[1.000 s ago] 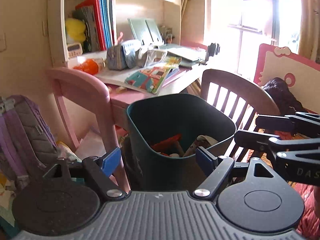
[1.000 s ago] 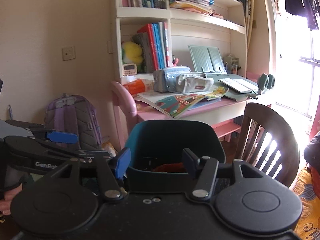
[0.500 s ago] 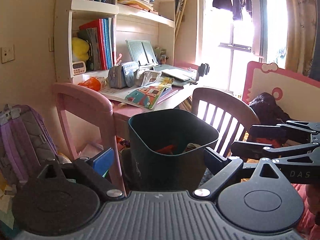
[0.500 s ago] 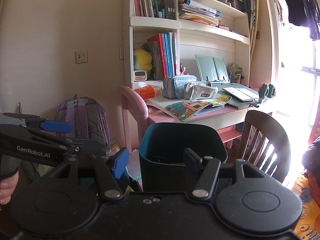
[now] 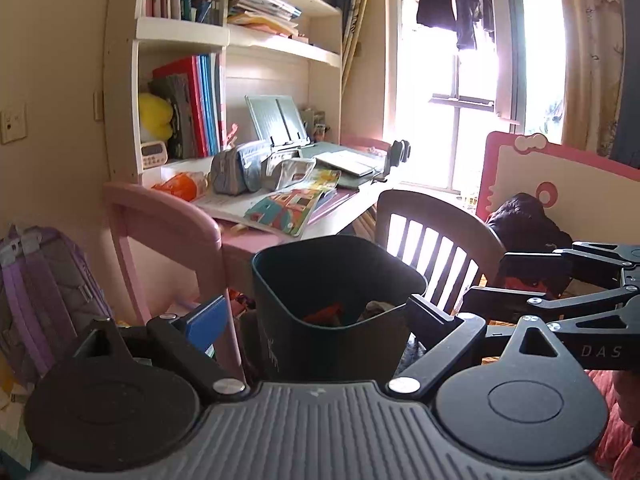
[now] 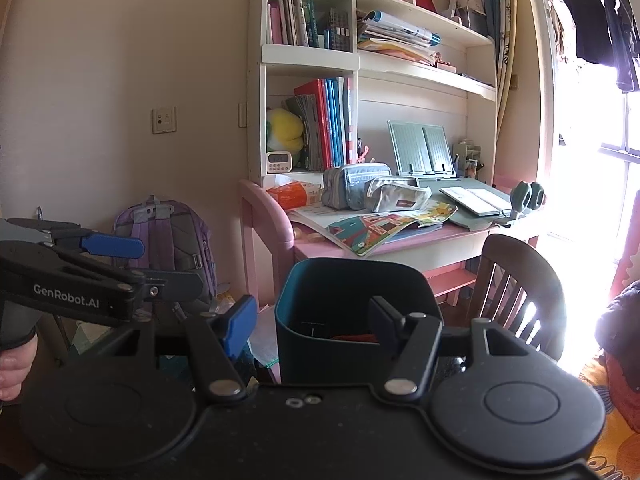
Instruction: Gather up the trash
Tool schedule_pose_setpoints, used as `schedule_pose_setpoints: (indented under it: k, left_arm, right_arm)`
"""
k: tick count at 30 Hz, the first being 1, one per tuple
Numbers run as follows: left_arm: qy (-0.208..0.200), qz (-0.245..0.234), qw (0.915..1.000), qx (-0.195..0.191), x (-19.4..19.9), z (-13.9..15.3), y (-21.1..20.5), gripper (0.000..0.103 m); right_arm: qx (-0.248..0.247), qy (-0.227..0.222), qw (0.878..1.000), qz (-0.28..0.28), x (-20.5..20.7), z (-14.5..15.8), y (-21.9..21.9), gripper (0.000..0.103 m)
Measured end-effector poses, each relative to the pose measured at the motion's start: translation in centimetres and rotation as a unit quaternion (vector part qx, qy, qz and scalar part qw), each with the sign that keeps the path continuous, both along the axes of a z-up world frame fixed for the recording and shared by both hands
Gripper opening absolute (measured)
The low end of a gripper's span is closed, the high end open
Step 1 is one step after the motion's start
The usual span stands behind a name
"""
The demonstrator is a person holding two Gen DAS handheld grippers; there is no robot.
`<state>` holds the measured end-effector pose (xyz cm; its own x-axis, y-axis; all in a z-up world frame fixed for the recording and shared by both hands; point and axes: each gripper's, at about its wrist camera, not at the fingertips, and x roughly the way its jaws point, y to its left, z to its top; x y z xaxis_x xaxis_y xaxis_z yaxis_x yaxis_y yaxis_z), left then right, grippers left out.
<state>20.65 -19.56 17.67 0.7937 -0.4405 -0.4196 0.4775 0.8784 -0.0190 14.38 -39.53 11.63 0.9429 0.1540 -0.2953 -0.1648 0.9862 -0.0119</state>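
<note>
Cream-walled bedroom w/ a pink child's desk against the wall; its surface is cluttered: grey-blue fabric pencil case, smaller pale zip pouch, open colourful picture book, orange plastic packet, pale green folding book stand. White shelf unit sits on the desk, holding upright red & blue books, a yellow plush toy, small white digital timer. Purple-grey backpack stands on the floor left of the desk, under a wall socket plate. Dark wooden slat-back chair right of the desk, by a bright window w/ dark clothes hanging. Pink-edged cartoon headboard at far right in left wrist view, dark jacket heaped before it.

Dark teal plastic trash bin stands on the floor in front of the desk, between chair & backpack; red and greyish scraps lie inside.

Left gripper: jaws spread wide, nothing between the pads; bin seen beyond them, not touching. Right gripper: jaws spread, less wide, also empty, bin beyond. Each gripper shows at the edge of the other's view; a person's fingers wrap the left handle.
</note>
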Motion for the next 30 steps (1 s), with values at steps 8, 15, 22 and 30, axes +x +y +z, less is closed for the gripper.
schedule_pose_setpoints:
  k: [8, 15, 22, 30]
  left_arm:
    - [-0.003, -0.006, 1.0, -0.003, -0.4, 0.4, -0.7, 0.096]
    - [-0.004, -0.007, 1.0, -0.003, -0.5, 0.6, -0.9, 0.096]
    - [-0.005, -0.012, 0.9999, -0.001, -0.5, 0.7, -1.0, 0.096]
    - [-0.005, -0.014, 0.9999, -0.001, -0.5, 0.8, -1.2, 0.096]
  right_arm:
    - [0.001, -0.006, 1.0, -0.001, -0.6, 0.3, -0.3, 0.062]
    - [0.002, -0.007, 1.0, 0.0, -0.8, 0.3, -0.3, 0.062]
    - [0.002, -0.006, 1.0, 0.0, -0.7, 0.3, -0.3, 0.062]
    - [0.004, -0.006, 1.0, -0.001, -0.9, 0.4, -0.4, 0.062]
